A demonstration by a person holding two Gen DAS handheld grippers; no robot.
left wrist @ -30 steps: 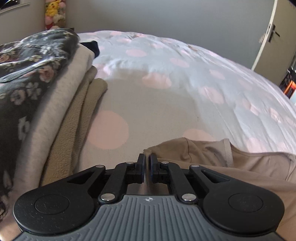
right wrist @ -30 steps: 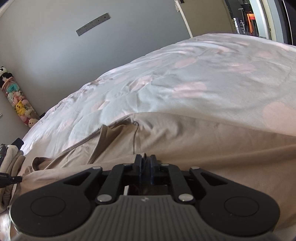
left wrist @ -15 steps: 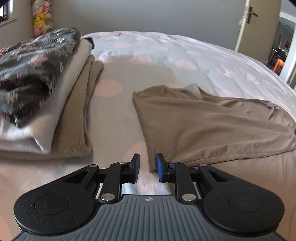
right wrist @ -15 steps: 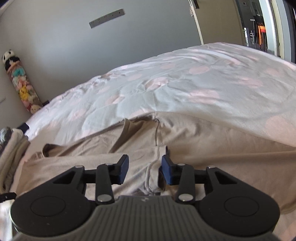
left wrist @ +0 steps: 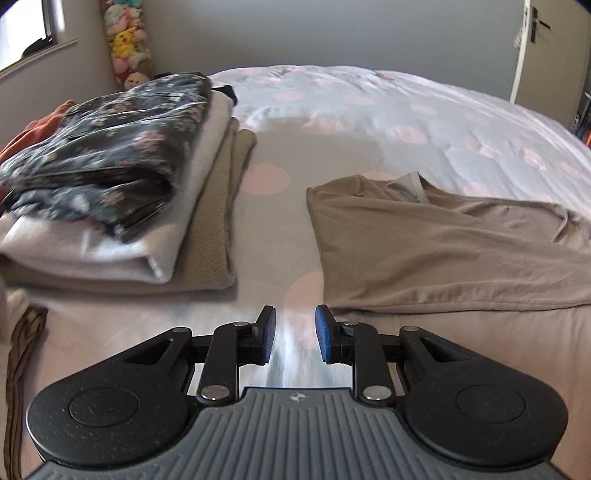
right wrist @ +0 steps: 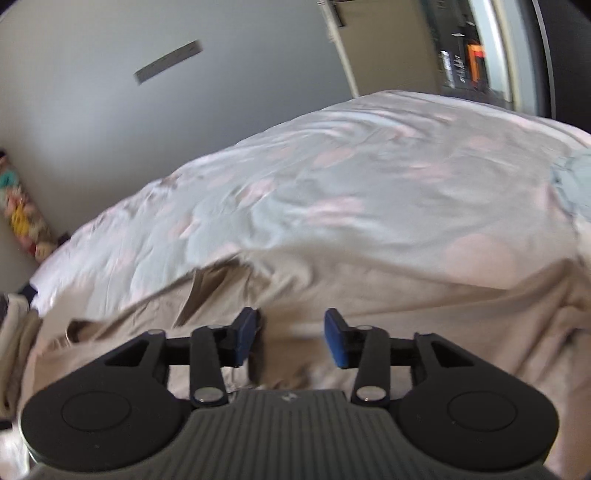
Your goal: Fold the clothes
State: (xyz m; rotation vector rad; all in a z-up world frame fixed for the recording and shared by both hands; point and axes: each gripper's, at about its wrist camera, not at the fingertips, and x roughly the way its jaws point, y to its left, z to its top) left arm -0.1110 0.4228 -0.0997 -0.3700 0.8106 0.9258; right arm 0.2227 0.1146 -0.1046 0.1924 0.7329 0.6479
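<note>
A tan shirt (left wrist: 436, 251) lies flat on the bed (left wrist: 388, 110), folded over on itself, its neckline toward the far side and its near hem running just ahead of the left gripper (left wrist: 294, 334). That gripper hangs low over the bedcover with its jaws parted by a moderate gap and nothing between the blue pads (left wrist: 268, 334); the shirt's near left corner sits just beyond the right-hand pad, apart from it. To the left of the shirt, with a strip of bare cover between them, stands a pile of folded clothes (left wrist: 155, 221): a dark flowered garment (left wrist: 110, 155) on top, a pale grey one under it, and an olive knit piece at the bottom. An orange cloth (left wrist: 33, 129) shows behind the pile. In the right wrist view the right gripper (right wrist: 291, 339) hovers over the same tan shirt (right wrist: 406, 306), jaws set wide and empty, with the fabric spreading under and past both fingers; this view is blurred. The bedcover is pale blue-grey with pink dots. Behind the bed is a grey wall (left wrist: 332, 33), a window at the far left, a hanging column of soft toys (left wrist: 127, 40) in the corner, and a door (left wrist: 546, 48) at the right.
</note>
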